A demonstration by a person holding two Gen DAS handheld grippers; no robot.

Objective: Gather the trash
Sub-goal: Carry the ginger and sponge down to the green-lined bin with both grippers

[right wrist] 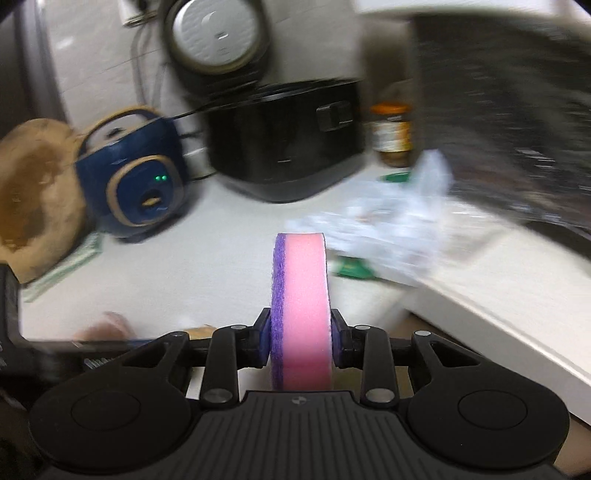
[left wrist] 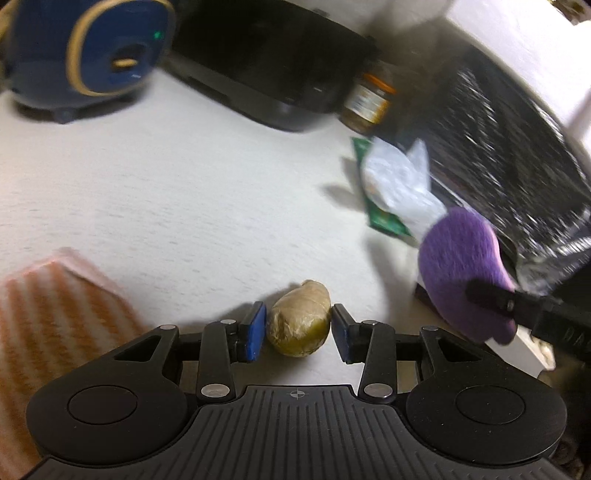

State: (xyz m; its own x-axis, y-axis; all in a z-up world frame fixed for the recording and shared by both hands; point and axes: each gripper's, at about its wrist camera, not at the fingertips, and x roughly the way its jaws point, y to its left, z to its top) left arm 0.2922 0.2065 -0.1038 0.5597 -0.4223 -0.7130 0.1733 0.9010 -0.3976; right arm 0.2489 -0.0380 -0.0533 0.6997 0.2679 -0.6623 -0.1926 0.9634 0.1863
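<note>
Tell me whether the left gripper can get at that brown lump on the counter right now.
Probably yes: the brown lump already sits between the open left gripper pads, nothing blocking; the right gripper holds a sponge off to the side.

On my desk [left wrist: 166,192] a blue cooker [right wrist: 136,173] with gold trim shows two green lights, and a black appliance [right wrist: 288,144] stands just beside it. A jar [right wrist: 392,133] with an orange lid stands near that appliance, on its far side from the cooker. A round grey-lidded pot [right wrist: 216,35] sits behind them. A wooden board [right wrist: 35,195] leans by the cooker. An orange-striped cloth [left wrist: 55,325] lies at the desk's near edge.
</note>
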